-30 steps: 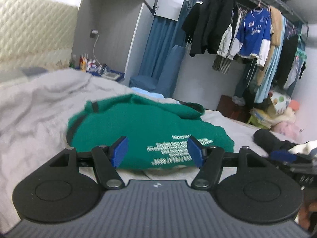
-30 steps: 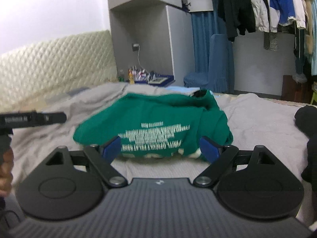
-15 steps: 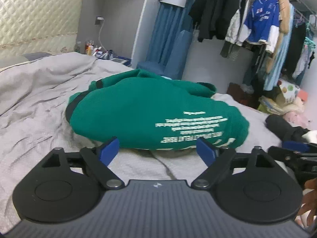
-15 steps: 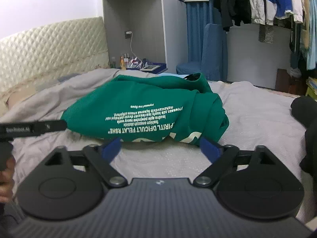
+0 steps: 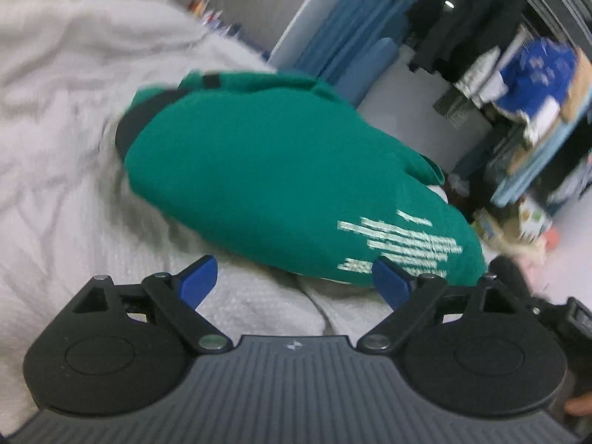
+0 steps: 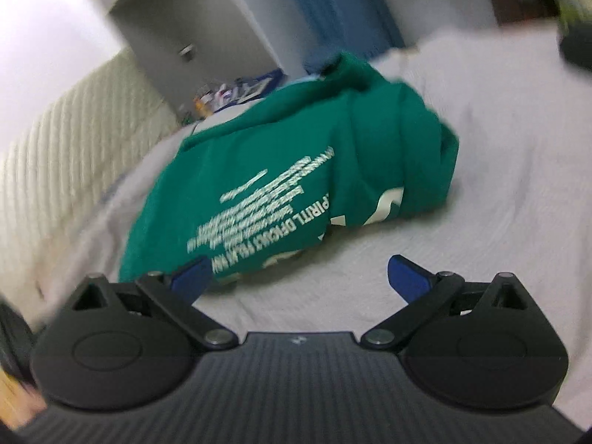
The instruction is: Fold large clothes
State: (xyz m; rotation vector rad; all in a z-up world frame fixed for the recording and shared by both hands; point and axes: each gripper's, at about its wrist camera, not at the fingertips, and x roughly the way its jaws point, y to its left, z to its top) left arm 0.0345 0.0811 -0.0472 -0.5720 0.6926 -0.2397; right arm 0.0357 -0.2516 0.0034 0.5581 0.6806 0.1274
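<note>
A green sweatshirt (image 5: 281,170) with white lettering lies bunched on the grey bedspread (image 5: 55,185). My left gripper (image 5: 294,279) hangs just short of its near edge, blue pads wide apart with only bedspread between them. In the right wrist view the same green sweatshirt (image 6: 296,162) fills the middle. My right gripper (image 6: 298,275) is open wide in front of its near hem. Its left pad (image 6: 192,277) sits level with the lettered corner and does not press on it. Both views are blurred and tilted.
A quilted headboard (image 6: 55,170) runs along the left. A grey cabinet (image 6: 207,33) and a blue chair (image 5: 364,70) stand beyond the bed. Hanging clothes (image 5: 532,74) fill a rack at the right. A dark garment (image 6: 579,48) lies on the bed's far right.
Both grippers have dropped closer to the sweatshirt and rolled, so the room now tilts. Both sets of jaws have spread wider. The sweatshirt looks larger in both views.
</note>
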